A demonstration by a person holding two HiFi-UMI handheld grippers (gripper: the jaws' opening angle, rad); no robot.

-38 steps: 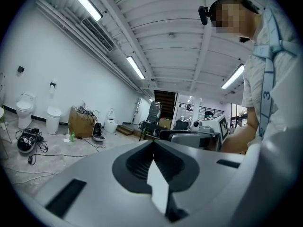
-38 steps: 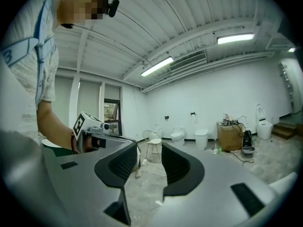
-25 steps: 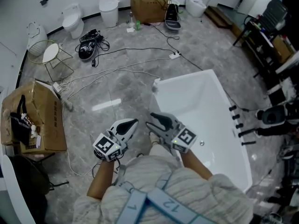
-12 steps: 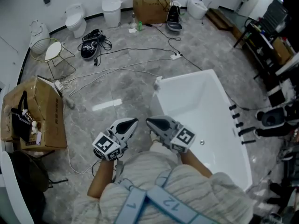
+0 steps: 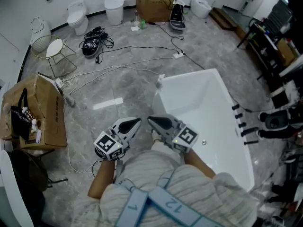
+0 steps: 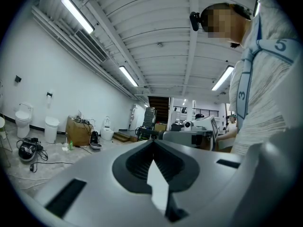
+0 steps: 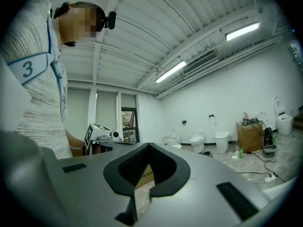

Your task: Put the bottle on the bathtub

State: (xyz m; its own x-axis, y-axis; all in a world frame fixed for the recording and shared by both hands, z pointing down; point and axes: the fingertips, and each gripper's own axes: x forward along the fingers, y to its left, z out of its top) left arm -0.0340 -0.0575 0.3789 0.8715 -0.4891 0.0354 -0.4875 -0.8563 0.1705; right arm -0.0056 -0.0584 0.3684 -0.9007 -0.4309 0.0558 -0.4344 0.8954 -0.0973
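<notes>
The small green bottle [image 5: 138, 24] stands on the floor at the far end of the room, beside a cardboard box [image 5: 151, 4]. It also shows in the left gripper view as a green bottle [image 6: 71, 145] and in the right gripper view as a green bottle [image 7: 240, 151]. The white bathtub [image 5: 187, 77] lies on the floor to my right. My left gripper [image 5: 137, 121] and right gripper [image 5: 150, 120] are held side by side in front of my chest, pointing level and far from the bottle. Both are shut with nothing in them.
Cables [image 5: 118, 70] run across the grey floor between me and the bottle. Toilets [image 5: 75, 17] and a white bin [image 5: 114, 8] line the far wall. An open cardboard box [image 5: 35, 112] and a wire stool [image 5: 52, 51] stand at the left. Desks with equipment [image 5: 277, 46] fill the right side.
The far wall's toilets and box have slid slightly up the head view. Both grippers stay in front of my chest, almost where they were.
</notes>
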